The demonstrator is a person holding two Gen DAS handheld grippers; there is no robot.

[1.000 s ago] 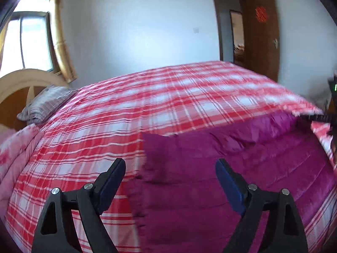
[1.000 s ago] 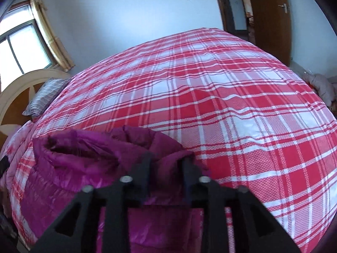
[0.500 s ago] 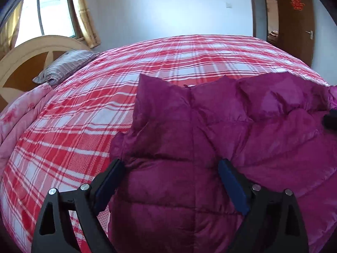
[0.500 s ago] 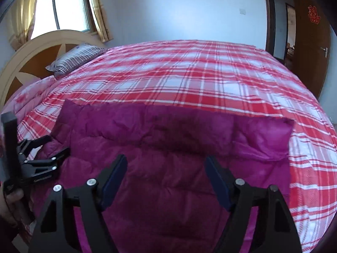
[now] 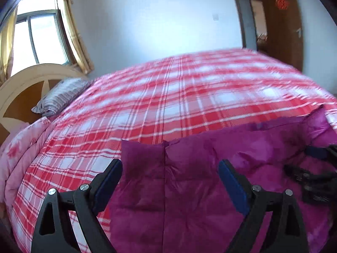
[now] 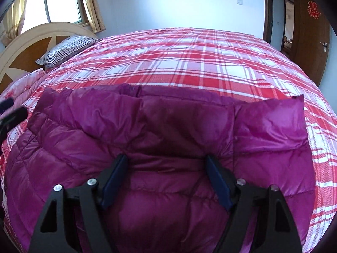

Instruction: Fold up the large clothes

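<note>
A magenta quilted down jacket (image 5: pixel 189 194) lies spread flat on the near side of the bed, its far edge straight across the red plaid cover. My left gripper (image 5: pixel 170 175) hovers open over the jacket's left corner, and nothing is pinched between its blue pads. In the right wrist view the jacket (image 6: pixel 168 126) fills the foreground, with a folded flap at its right end. My right gripper (image 6: pixel 166 164) stands open just above the fabric, its pads apart from it. The right gripper (image 5: pixel 313 172) also shows at the right edge of the left wrist view.
The red and white plaid bed cover (image 6: pixel 189 59) stretches far beyond the jacket. A striped pillow (image 6: pixel 67 48) and a rounded wooden headboard (image 6: pixel 25 42) are at the far left, by a pink quilt (image 5: pixel 19 147). A brown door (image 6: pixel 309 42) stands at the right.
My right gripper was shut on a bunched part of the jacket a second ago and has since let go and opened. The jacket now lies flat. My left gripper stayed open and shifted over the jacket.
</note>
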